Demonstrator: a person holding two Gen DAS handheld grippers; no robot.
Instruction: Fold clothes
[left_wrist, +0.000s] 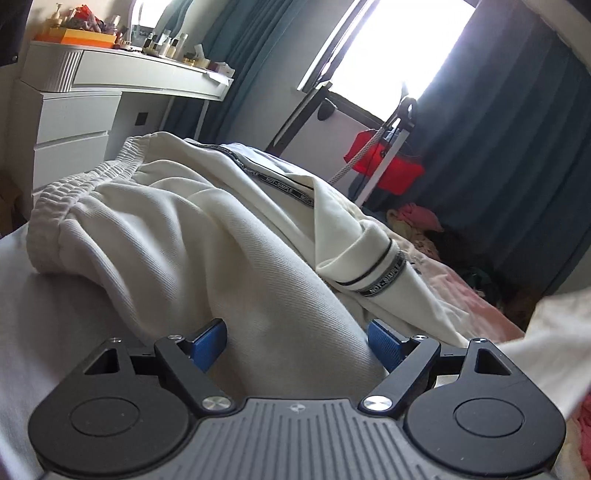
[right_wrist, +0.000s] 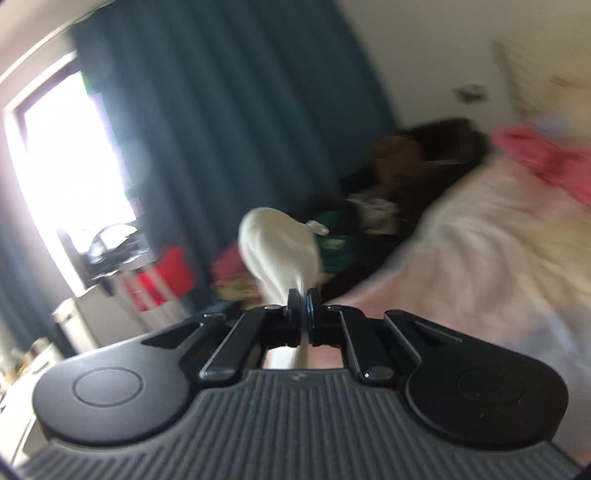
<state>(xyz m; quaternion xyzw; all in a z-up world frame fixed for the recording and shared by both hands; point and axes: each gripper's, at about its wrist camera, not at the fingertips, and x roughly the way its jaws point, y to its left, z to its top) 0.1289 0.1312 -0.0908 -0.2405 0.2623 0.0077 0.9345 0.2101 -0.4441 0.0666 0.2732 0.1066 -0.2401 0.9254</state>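
Cream-white trousers (left_wrist: 177, 229) with an elastic waistband (left_wrist: 74, 184) and a black lettered side stripe (left_wrist: 273, 181) lie bunched on the grey bed surface (left_wrist: 44, 332). My left gripper (left_wrist: 295, 343) is open, its blue pads on either side of a fold of the trousers' fabric. My right gripper (right_wrist: 304, 306) is shut on a piece of the white fabric (right_wrist: 280, 251), held up in the air; that view is blurred by motion. A white flap of cloth (left_wrist: 546, 350) hangs at the right edge of the left wrist view.
A white dresser (left_wrist: 110, 88) with bottles and an orange box stands at the back left. Dark teal curtains (left_wrist: 498, 129) frame a bright window (left_wrist: 399, 48). A red bag (left_wrist: 388, 162) hangs on a stand. Pink bedding (right_wrist: 480, 240) and a pile of dark clothes (right_wrist: 406, 166) lie to the right.
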